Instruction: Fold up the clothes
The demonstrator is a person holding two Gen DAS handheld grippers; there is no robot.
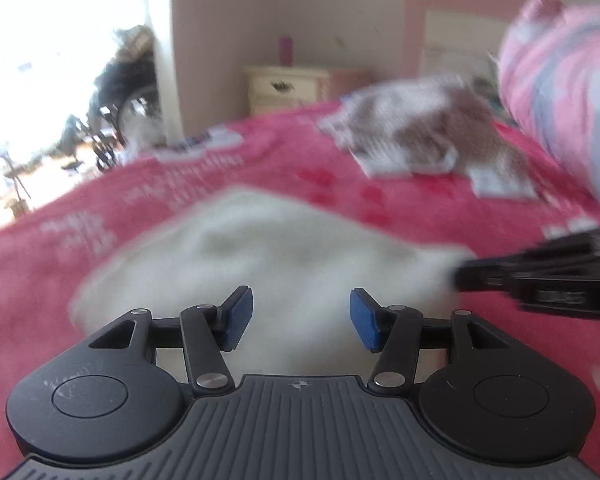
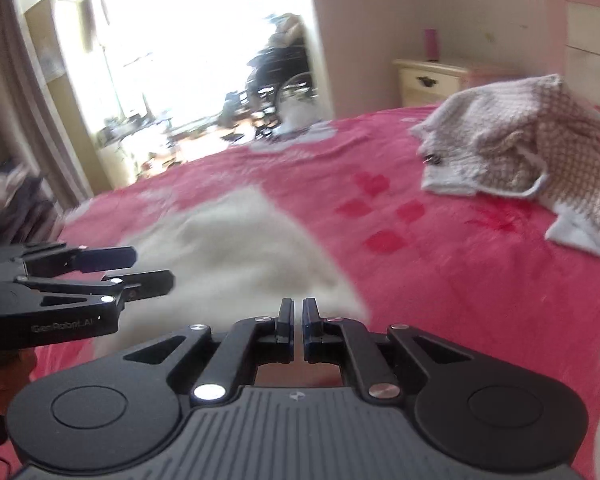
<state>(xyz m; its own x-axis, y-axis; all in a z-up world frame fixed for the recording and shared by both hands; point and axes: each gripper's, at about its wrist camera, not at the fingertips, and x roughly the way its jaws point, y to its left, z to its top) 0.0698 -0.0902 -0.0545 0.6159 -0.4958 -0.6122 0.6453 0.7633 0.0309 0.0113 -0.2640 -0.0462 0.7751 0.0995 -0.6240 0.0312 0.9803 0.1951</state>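
Observation:
A white fluffy garment lies blurred on the pink bedspread. My left gripper hovers over its near part, open, with nothing between the blue pads. My right gripper comes in from the right, its tip at the garment's right edge. In the right wrist view the right gripper is shut, with the white garment just beyond its tips; no cloth shows between them. The left gripper is at the left, open over the garment. A brown-and-white checked garment lies crumpled farther back.
A cream nightstand with a purple bottle stands beyond the bed. A wheelchair is in the bright doorway. A pink-and-grey patterned cloth fills the upper right of the left wrist view.

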